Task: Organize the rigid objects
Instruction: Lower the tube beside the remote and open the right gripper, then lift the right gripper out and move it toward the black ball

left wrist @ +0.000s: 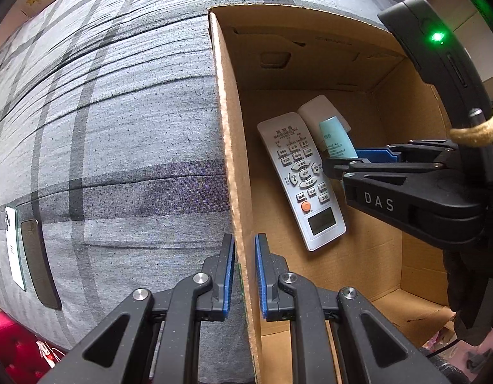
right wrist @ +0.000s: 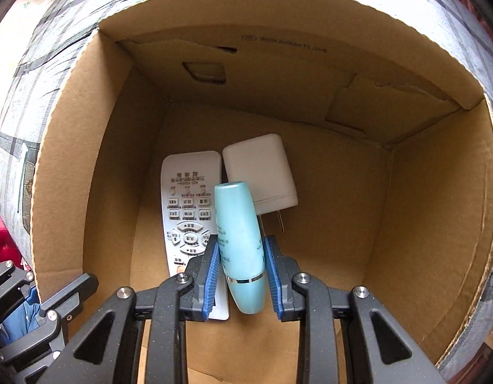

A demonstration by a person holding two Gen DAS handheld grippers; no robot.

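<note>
A cardboard box [right wrist: 422,198] stands open on a grey plaid cloth. Inside lie a grey remote control [right wrist: 187,204] and a white charger plug [right wrist: 260,169]. My right gripper [right wrist: 241,275] is inside the box, shut on a teal bottle [right wrist: 238,240] held above the floor, over the remote's right edge. In the left wrist view the remote [left wrist: 302,179], the charger [left wrist: 321,113] and the bottle [left wrist: 336,139] show too, with the right gripper [left wrist: 352,161] reaching in from the right. My left gripper [left wrist: 244,275] straddles the box's left wall [left wrist: 230,147], jaws close on either side.
Two phones, one white [left wrist: 14,249] and one dark [left wrist: 38,265], lie on the plaid cloth [left wrist: 118,128] at the far left. The right half of the box floor [right wrist: 326,224] is bare cardboard. A red surface [left wrist: 9,345] shows beyond the cloth's near edge.
</note>
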